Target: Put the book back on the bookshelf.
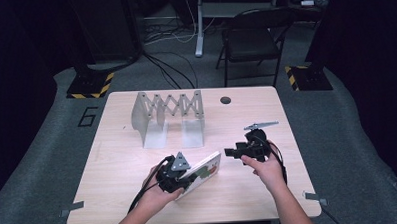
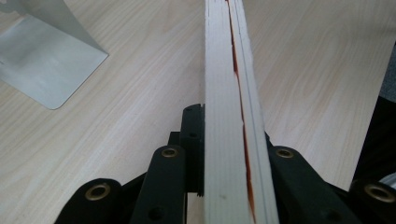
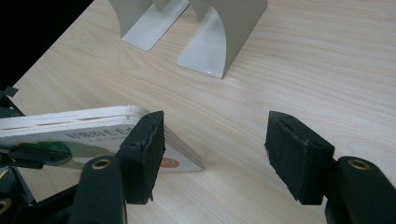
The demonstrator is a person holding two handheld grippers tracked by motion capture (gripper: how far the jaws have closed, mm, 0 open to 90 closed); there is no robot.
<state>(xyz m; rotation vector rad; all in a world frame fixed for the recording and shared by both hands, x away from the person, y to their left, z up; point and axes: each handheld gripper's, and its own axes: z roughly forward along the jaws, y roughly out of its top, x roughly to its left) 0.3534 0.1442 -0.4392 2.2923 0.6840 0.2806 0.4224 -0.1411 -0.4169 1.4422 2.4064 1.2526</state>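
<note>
A thin white board book (image 1: 204,170) with a coloured cover is held tilted just above the table near its front middle. My left gripper (image 1: 181,178) is shut on the book's near end; in the left gripper view the book's page edges (image 2: 231,116) run straight up between the black jaws. My right gripper (image 1: 238,151) hovers just right of the book's far corner, open, with nothing between its pads (image 3: 299,156). In the right gripper view the book (image 3: 70,133) lies to the left, partly behind the left pad.
A grey metal expanding book rack (image 1: 169,115) stands at the back middle of the wooden table (image 1: 269,199), its curved plates (image 3: 215,32) ahead of the right gripper. A small dark hole (image 1: 225,99) marks the table's far edge. A folding chair (image 1: 251,40) stands beyond.
</note>
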